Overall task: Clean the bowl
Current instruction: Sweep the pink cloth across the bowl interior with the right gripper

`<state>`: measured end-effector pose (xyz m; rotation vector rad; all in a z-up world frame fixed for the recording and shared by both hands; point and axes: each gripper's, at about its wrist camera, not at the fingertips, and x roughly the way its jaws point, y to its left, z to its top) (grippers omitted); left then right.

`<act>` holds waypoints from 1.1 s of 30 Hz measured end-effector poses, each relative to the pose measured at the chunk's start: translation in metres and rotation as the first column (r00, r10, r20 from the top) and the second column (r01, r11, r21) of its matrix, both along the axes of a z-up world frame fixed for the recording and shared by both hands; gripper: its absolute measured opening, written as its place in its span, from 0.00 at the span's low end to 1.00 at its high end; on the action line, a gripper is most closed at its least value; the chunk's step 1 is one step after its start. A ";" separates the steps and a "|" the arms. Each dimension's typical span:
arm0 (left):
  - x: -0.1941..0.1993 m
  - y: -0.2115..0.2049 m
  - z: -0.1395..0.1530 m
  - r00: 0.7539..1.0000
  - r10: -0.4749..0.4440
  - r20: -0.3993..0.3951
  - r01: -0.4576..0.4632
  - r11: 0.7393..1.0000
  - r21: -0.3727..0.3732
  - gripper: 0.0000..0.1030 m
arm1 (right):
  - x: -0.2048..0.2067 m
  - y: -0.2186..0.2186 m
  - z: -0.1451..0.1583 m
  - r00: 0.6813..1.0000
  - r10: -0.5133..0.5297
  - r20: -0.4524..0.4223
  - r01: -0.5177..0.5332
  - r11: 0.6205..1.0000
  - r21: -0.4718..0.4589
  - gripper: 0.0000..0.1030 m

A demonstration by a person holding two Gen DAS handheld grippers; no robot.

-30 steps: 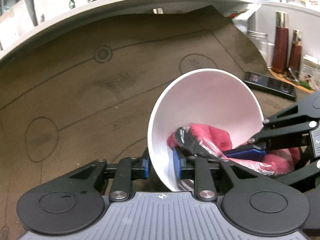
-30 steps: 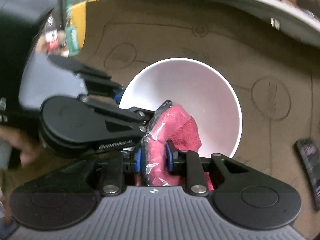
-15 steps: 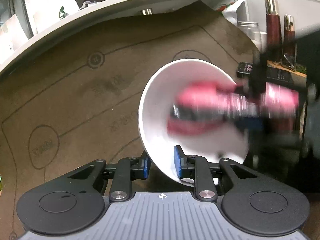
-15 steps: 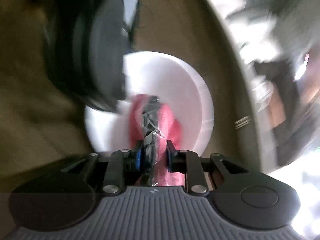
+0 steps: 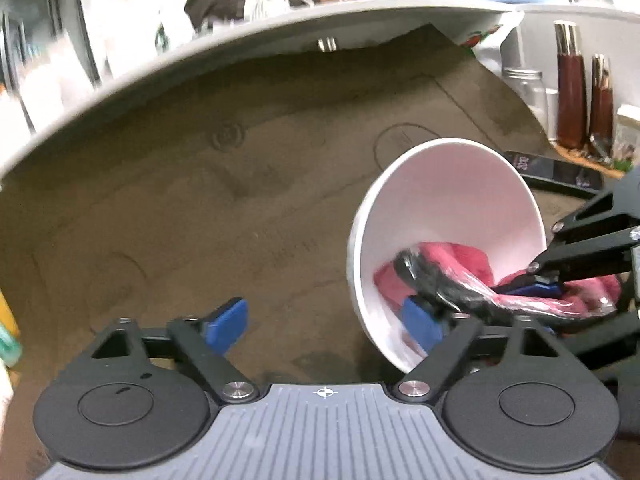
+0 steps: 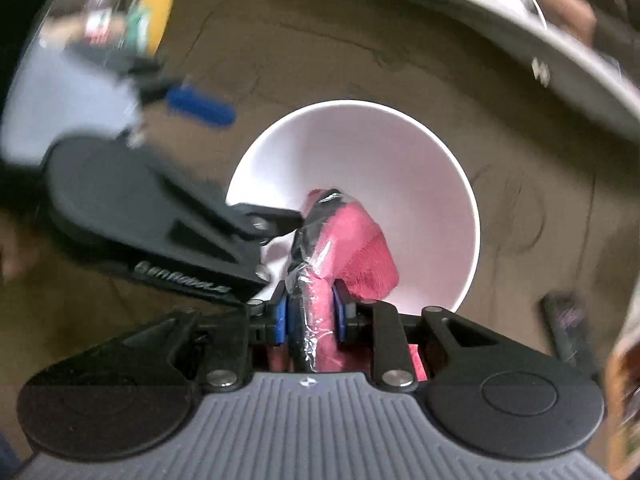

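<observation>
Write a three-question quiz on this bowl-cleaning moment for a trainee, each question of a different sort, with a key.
1. True or false: the left gripper is clamped on the rim of the white bowl.
2. What does the right gripper hold? A) a sponge B) a pink cloth C) a spoon
3. Fill in: the pink cloth reaches ____ the bowl.

Key
1. False: its jaws stand wide apart, with one blue pad inside the bowl and the other well outside.
2. B: the jaws pinch the cloth, which is partly wrapped in clear film.
3. Into.
</observation>
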<state>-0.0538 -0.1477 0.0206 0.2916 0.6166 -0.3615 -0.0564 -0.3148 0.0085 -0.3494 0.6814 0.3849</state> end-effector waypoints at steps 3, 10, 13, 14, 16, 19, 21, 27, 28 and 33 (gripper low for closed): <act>0.005 -0.001 -0.003 0.999 -0.029 -0.043 0.027 0.999 -0.042 0.31 | 0.004 -0.002 0.002 1.000 -0.002 -0.005 0.002 0.999 0.042 0.23; 0.001 -0.010 -0.003 0.998 -0.064 -0.024 0.064 0.998 -0.004 0.24 | -0.028 0.015 -0.014 0.987 0.068 0.145 -0.033 0.972 -0.234 0.21; 0.000 -0.009 -0.004 0.997 -0.079 -0.023 0.079 0.997 0.004 0.24 | -0.042 0.037 -0.037 0.930 0.221 0.295 -0.008 0.812 -0.583 0.21; 0.001 -0.009 -0.003 0.996 -0.083 -0.025 0.083 0.997 0.003 0.24 | -0.046 0.045 -0.047 0.894 0.286 0.344 0.031 0.727 -0.686 0.21; 0.001 -0.008 -0.002 0.996 -0.087 -0.022 0.088 0.996 0.014 0.24 | -0.051 0.048 -0.054 0.849 0.351 0.395 0.080 0.654 -0.752 0.21; 0.005 -0.005 0.000 0.995 -0.101 -0.018 0.101 0.994 0.046 0.24 | -0.057 0.052 -0.049 0.816 0.389 0.428 0.092 0.644 -0.760 0.21; 0.009 -0.004 0.001 0.994 -0.111 -0.024 0.112 0.993 0.048 0.24 | -0.054 0.051 -0.049 0.835 0.375 0.404 0.077 0.646 -0.760 0.21; 0.010 -0.010 0.007 0.992 -0.123 -0.007 0.124 0.989 0.075 0.23 | -0.030 0.041 -0.025 0.975 0.145 0.167 -0.077 0.929 -0.362 0.23; 0.010 -0.010 0.007 0.993 -0.119 -0.006 0.119 0.990 0.081 0.24 | -0.028 0.039 -0.022 0.980 0.133 0.151 -0.079 0.944 -0.319 0.23; 0.004 -0.011 0.003 0.997 -0.076 0.021 0.074 0.992 0.101 0.26 | -0.015 0.029 -0.012 0.995 0.050 0.081 -0.047 0.998 -0.044 0.23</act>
